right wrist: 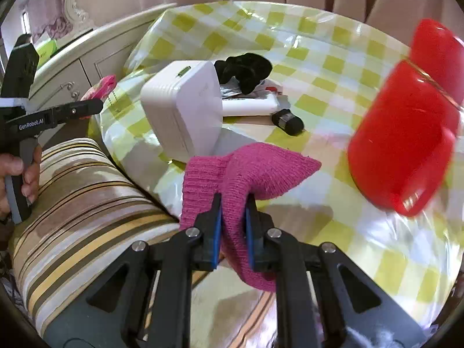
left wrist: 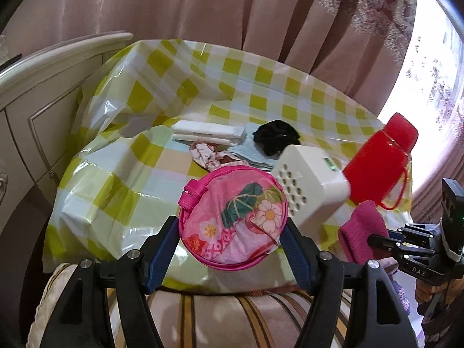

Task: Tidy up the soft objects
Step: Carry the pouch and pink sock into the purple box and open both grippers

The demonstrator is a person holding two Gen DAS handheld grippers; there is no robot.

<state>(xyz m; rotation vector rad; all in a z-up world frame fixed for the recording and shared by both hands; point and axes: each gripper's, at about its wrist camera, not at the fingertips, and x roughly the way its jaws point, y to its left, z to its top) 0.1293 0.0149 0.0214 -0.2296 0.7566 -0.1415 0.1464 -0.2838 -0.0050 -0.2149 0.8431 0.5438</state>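
Observation:
My left gripper [left wrist: 232,249] is shut on a round pink floral pouch [left wrist: 232,214], which hangs above the near edge of the checked tablecloth [left wrist: 139,179]. Both blue pads press on the pouch's sides. My right gripper [right wrist: 233,220] is shut on a magenta knitted cloth [right wrist: 255,168] that folds over its fingers and droops below them. In the left wrist view that cloth [left wrist: 362,232] shows at the right with the right gripper [left wrist: 377,239] behind it. Farther back on the table lie a black cloth [left wrist: 275,139], a floral fabric piece [left wrist: 208,156] and a light blue cloth [left wrist: 255,153].
A white perforated box [right wrist: 185,107] and a red bottle [right wrist: 406,133] stand near the table's front. White packets [left wrist: 208,132] and a small black object [right wrist: 288,121] lie behind. A striped cushion [right wrist: 87,191] sits below the table edge, and a cream dresser [left wrist: 43,87] stands on the left.

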